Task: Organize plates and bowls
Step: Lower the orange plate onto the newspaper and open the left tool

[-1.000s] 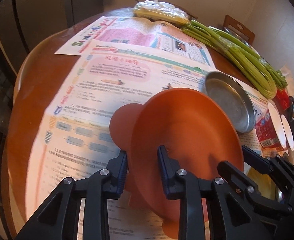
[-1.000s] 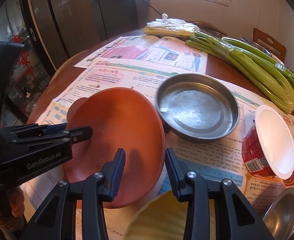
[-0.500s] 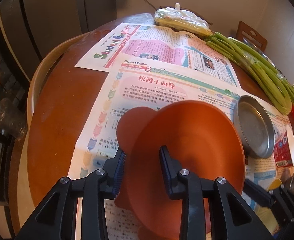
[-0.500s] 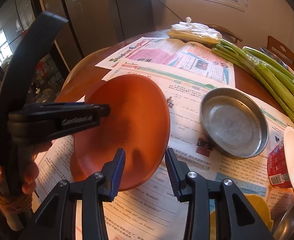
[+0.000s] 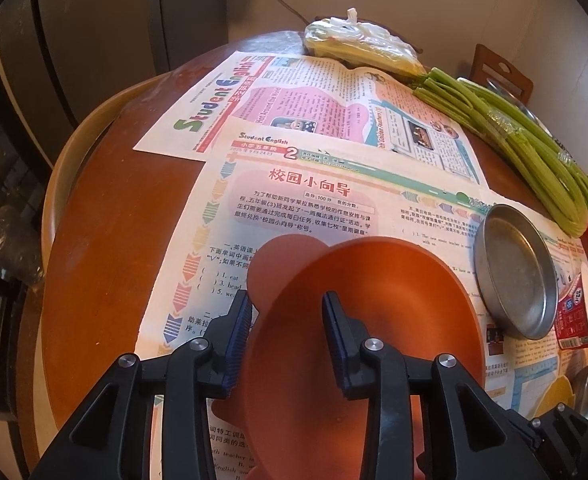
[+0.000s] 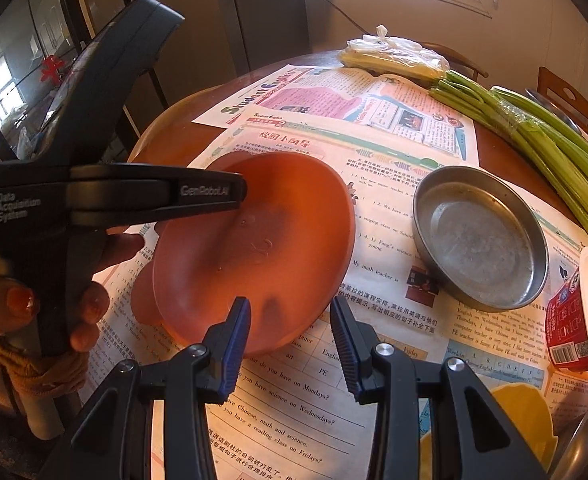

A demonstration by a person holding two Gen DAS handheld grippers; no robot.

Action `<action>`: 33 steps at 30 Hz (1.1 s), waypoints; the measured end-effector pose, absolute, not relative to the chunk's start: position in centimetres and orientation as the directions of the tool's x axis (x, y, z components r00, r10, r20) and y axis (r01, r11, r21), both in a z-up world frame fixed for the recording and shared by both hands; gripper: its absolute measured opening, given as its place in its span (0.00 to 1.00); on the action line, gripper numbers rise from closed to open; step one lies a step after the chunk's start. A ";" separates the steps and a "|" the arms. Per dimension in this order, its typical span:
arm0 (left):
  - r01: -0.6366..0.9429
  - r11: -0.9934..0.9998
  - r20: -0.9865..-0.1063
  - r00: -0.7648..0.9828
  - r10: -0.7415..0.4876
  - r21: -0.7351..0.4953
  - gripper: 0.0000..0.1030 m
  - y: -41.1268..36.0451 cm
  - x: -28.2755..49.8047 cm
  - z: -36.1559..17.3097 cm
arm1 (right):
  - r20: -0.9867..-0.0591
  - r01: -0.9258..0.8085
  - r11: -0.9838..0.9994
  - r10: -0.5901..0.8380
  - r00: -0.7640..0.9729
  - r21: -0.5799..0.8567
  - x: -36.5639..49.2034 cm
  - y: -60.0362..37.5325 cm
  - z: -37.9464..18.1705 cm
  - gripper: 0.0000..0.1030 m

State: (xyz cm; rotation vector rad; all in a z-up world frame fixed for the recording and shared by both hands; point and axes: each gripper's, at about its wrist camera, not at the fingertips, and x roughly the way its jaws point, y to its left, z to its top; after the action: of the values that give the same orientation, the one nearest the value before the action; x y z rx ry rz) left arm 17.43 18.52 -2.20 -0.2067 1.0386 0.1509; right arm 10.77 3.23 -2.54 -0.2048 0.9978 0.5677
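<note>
Clearly, the left gripper (image 5: 287,322) pinches the near rim of the orange bowl (image 5: 373,320), one finger outside the wall and the other inside, and the bowl tilts above the newspaper sheets (image 5: 294,196) that cover the round wooden surface (image 5: 106,248). From the right wrist view the same orange bowl (image 6: 262,248) shows its inside, tipped toward the camera, with the left gripper body reaching in from the left side and a hand (image 6: 90,304) wrapped around its handle. The right gripper (image 6: 290,340) hangs in front of the bowl's lower edge with its fingers spread apart, gripping nothing. Just right of the bowl a round metal pan (image 6: 479,238) sits flat on the newspaper. Farther right a red cup with a white lid (image 6: 577,316) lies on its side, and a yellow bowl (image 6: 521,424) peeks in at the lower right. Long green stalks (image 6: 553,148) run along the far edge, beside a plastic bag (image 6: 393,56).
</note>
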 end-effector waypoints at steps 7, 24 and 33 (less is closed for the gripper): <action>-0.241 0.964 -0.860 0.510 0.031 -0.108 0.53 18.7 17.1 -2.1 | -0.828 -0.530 0.840 0.377 0.416 0.116 10.9 2.5 -2.3 0.41; -0.210 0.969 -0.785 0.619 0.029 -0.129 0.57 16.1 11.5 3.7 | -0.760 -0.512 0.850 0.412 0.503 0.123 8.9 -1.8 1.0 0.41; -0.142 0.977 -0.784 0.620 -0.039 -0.161 0.58 11.3 8.0 4.0 | -0.732 -0.464 0.876 0.400 0.551 0.129 7.7 -7.1 2.3 0.41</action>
State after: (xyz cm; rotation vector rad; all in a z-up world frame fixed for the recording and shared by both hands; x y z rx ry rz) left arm 7.95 11.33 4.05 -0.2163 0.9020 0.0596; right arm 7.68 -7.15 2.28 -0.0827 0.8444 0.5117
